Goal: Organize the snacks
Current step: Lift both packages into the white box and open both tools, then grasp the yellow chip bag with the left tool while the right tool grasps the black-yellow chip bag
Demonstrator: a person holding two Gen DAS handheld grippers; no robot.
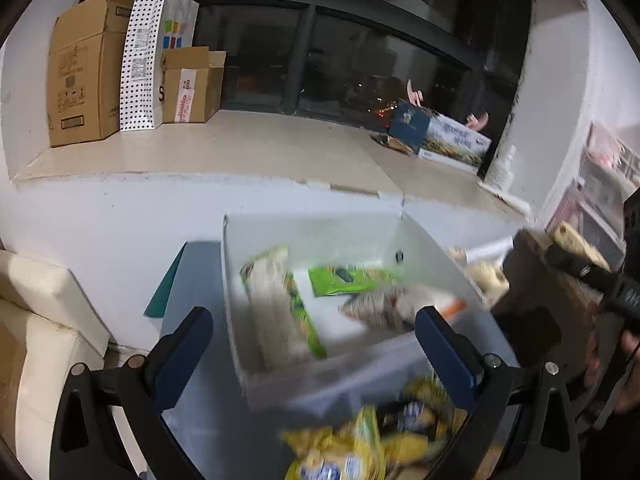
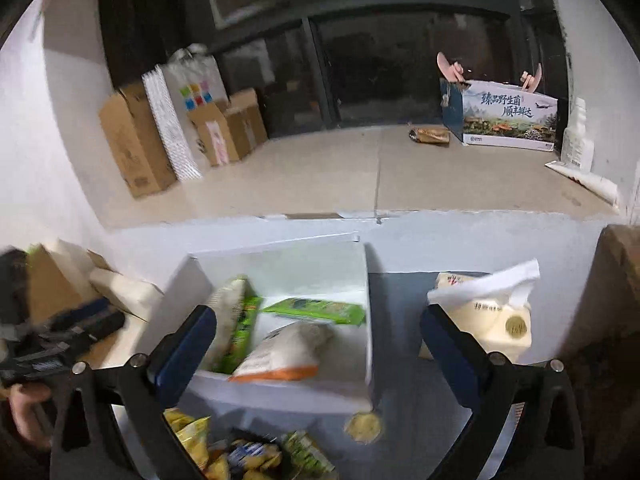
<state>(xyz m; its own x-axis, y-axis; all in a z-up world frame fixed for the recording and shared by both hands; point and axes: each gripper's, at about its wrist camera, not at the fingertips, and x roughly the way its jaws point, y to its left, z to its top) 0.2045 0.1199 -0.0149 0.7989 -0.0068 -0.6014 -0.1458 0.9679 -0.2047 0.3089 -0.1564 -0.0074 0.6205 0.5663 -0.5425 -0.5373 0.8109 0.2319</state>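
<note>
A white open box sits on the blue-grey table; it also shows in the right wrist view. Inside lie a green-edged packet, a flat green packet and a white-and-orange bag; the right wrist view shows the same white-and-orange bag. Loose yellow snack packets lie in front of the box, also in the right wrist view. My left gripper is open and empty above the box's near edge. My right gripper is open and empty over the box.
A cream tissue pack stands right of the box. A round yellow snack lies at the box's front corner. A cream sofa is at the left. Cardboard boxes and a printed carton stand on the window ledge behind.
</note>
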